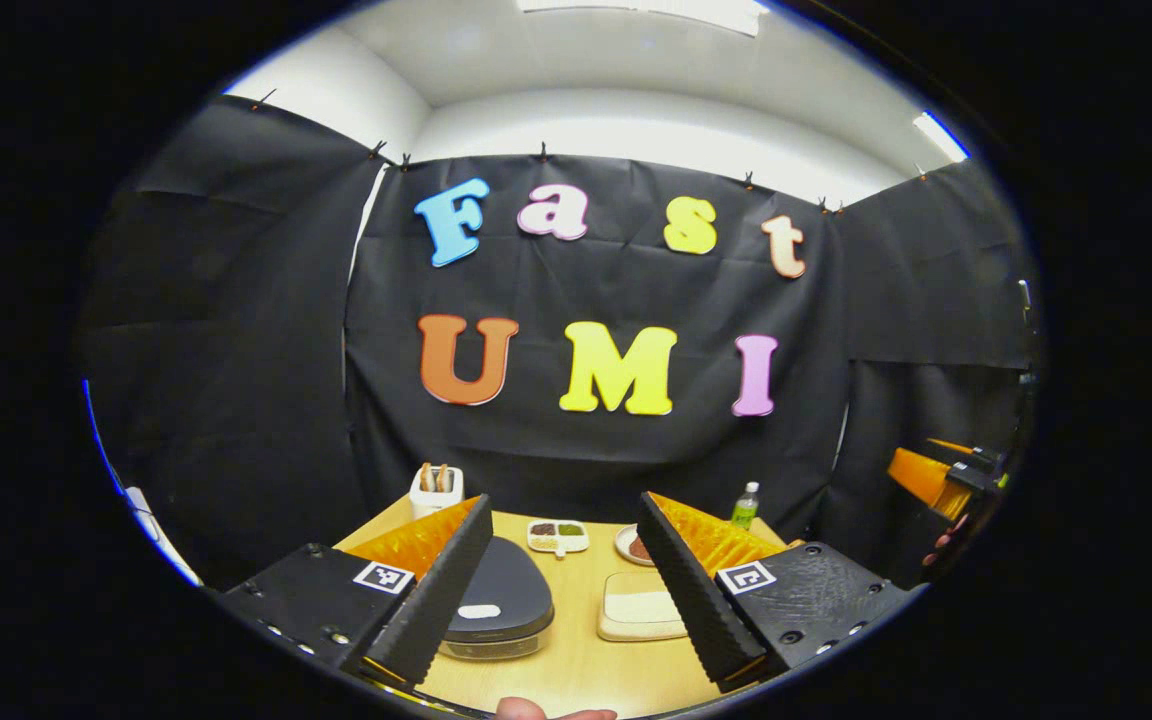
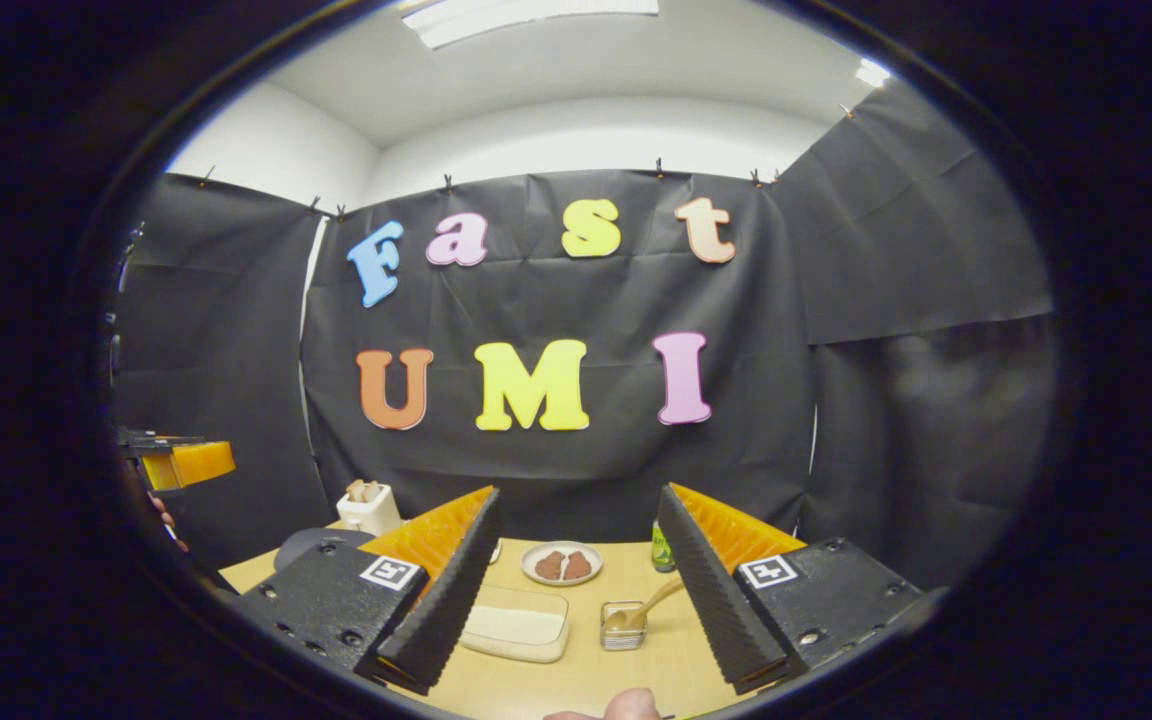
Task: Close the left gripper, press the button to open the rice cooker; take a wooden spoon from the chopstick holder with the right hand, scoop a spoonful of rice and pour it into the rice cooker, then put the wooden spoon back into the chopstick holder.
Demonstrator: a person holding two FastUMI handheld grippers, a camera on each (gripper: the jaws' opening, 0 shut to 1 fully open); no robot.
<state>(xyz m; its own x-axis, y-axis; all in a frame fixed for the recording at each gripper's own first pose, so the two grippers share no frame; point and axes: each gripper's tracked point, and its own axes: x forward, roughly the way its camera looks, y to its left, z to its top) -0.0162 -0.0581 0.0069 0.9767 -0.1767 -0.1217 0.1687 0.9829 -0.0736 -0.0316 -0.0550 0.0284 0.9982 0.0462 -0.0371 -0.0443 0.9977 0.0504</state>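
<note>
Left gripper view: left tongs [image 1: 564, 590] gape wide, empty, above the desk [image 1: 576, 665]. The rice cooker [image 1: 498, 598], lid down, lies just beyond the left finger; the chopstick holder [image 1: 436, 490] stands at the far desk edge, the rice tray [image 1: 638, 607] to the cooker's right. Step in hand, by judgement: the first; the tongs must close before pressing the button [image 1: 479, 611].

Right gripper view: right tongs [image 2: 576, 585] likewise spread wide and empty, the chopstick holder [image 2: 368, 506] far left.
</note>
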